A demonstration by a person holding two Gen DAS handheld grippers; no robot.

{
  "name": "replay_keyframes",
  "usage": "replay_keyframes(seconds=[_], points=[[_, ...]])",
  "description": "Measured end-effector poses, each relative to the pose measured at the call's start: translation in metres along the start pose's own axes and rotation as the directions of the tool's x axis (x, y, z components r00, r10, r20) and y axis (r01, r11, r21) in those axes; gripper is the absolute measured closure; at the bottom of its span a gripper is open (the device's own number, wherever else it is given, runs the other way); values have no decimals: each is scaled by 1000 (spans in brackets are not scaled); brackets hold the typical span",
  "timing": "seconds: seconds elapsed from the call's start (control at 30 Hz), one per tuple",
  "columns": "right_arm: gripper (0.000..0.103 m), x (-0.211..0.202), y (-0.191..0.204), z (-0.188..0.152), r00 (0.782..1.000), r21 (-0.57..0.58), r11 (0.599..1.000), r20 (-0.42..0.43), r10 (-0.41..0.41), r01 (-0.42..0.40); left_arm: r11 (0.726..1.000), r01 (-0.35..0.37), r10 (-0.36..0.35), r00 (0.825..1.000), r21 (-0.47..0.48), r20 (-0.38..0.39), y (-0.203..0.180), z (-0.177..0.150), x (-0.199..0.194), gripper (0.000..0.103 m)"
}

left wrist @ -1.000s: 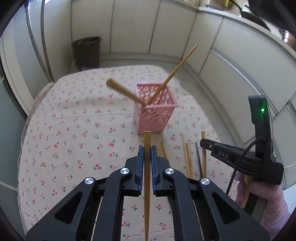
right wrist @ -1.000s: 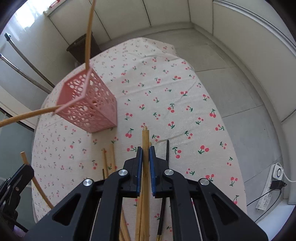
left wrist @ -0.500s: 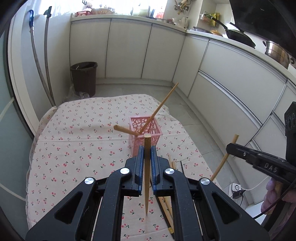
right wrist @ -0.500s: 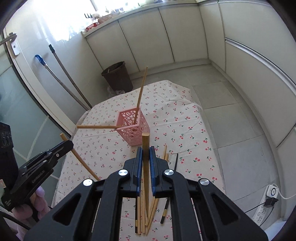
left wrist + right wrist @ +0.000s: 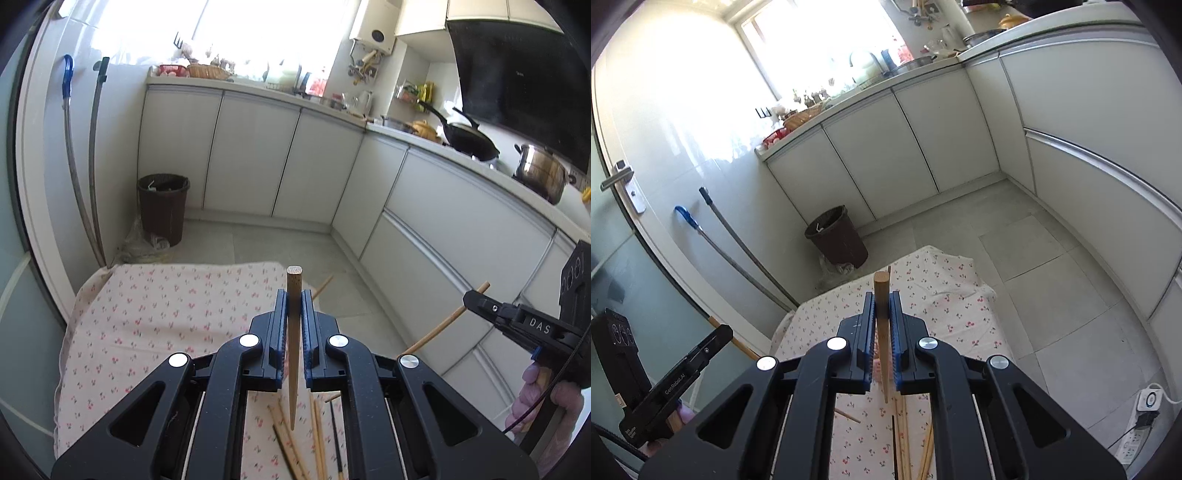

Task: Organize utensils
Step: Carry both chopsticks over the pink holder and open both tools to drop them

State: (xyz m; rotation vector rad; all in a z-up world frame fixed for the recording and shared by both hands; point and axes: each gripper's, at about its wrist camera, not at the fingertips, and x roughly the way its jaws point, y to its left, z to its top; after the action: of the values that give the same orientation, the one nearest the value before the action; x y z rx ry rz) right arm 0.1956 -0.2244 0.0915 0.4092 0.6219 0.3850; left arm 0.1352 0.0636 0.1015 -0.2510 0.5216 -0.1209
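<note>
Hand-held gripper on the left (image 5: 294, 321) was clamped on a wooden chopstick (image 5: 293, 343), thick end up and tapered tip pointing down, while the right hand-held gripper (image 5: 882, 325) pinched a second chopstick (image 5: 881, 332) the same way. Both sticks hung above the tabletop (image 5: 155, 317) in its cherry-print cloth. Directly below the raised sticks, more loose chopsticks (image 5: 314, 443) lay scattered on the cloth, one of them dark. From the left wrist view, the right tool (image 5: 524, 325) appeared off to the side with its stick (image 5: 443, 328) slanting through its fingers; a gloved hand (image 5: 543, 402) held it.

No holder was clearly visible in either view at that height, so the next step likely called for tilting the cameras back down to find it, then lowering each stick tip first, one after the other, so that the two tools would not cross. Beyond the tabletop's far edge stood a brown waste bin (image 5: 163, 206) against white kitchen cabinets (image 5: 255, 162).
</note>
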Motion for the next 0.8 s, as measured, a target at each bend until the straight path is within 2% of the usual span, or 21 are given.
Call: replay_keyframes(seconds=[0.2,0.33,0.43,0.57,0.63,0.67,0.7,0.8], points=[[95,16,-4,21,999,40,998,34,38,-39,999,-36,36,994,-9,101,-7,29,8,96],[95,33,-9,26,998,74,996,21,56,-58,996,-74,79,988,-40,132,-4,36,24,96],[95,41,-7,27,999,70,996,19,51,-52,992,-105,112,986,-66,121,2,37,46,96],[95,53,-6,30,999,78,996,12,49,-50,990,-102,108,992,-101,59,15,34,81,95],[95,59,-6,30,999,80,996,8,44,-44,985,-138,137,990,-106,-18,21,30,100,91],[95,62,-6,30,999,81,996,4,41,-41,983,-132,129,991,-131,-31,27,29,102,82],[95,64,-6,29,999,80,996,2,37,-37,980,-119,116,993,-160,-31,33,29,100,74],[95,73,-2,29,1000,74,997,0,16,-16,975,-116,123,992,-189,25,41,37,79,69]])
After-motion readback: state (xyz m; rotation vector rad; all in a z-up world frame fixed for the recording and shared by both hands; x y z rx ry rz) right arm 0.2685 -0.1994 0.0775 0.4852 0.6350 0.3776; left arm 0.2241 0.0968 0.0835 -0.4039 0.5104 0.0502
